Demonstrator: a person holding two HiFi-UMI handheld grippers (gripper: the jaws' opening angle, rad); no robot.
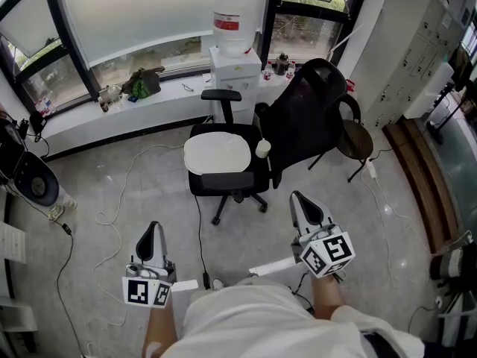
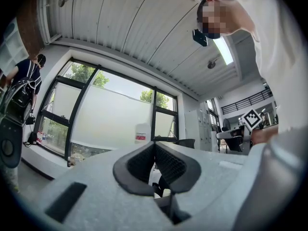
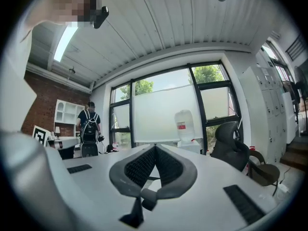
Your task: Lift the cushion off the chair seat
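A white oval cushion (image 1: 217, 154) lies on the seat of a black office chair (image 1: 298, 121) in the middle of the head view. My left gripper (image 1: 153, 233) is held low at the left, well short of the chair, jaws shut and empty. My right gripper (image 1: 301, 201) is at the right, a little nearer the chair's base, also shut and empty. In the left gripper view the left gripper's (image 2: 155, 144) tips meet. In the right gripper view the right gripper's (image 3: 155, 147) tips meet, and the chair (image 3: 232, 146) shows to the right.
A white water dispenser (image 1: 232, 62) with a bottle stands behind the chair by the window ledge (image 1: 112, 107). A small round stool (image 1: 355, 142) is at the chair's right. Cables (image 1: 112, 215) trail over the grey floor. A person with a backpack (image 3: 89, 129) stands far left.
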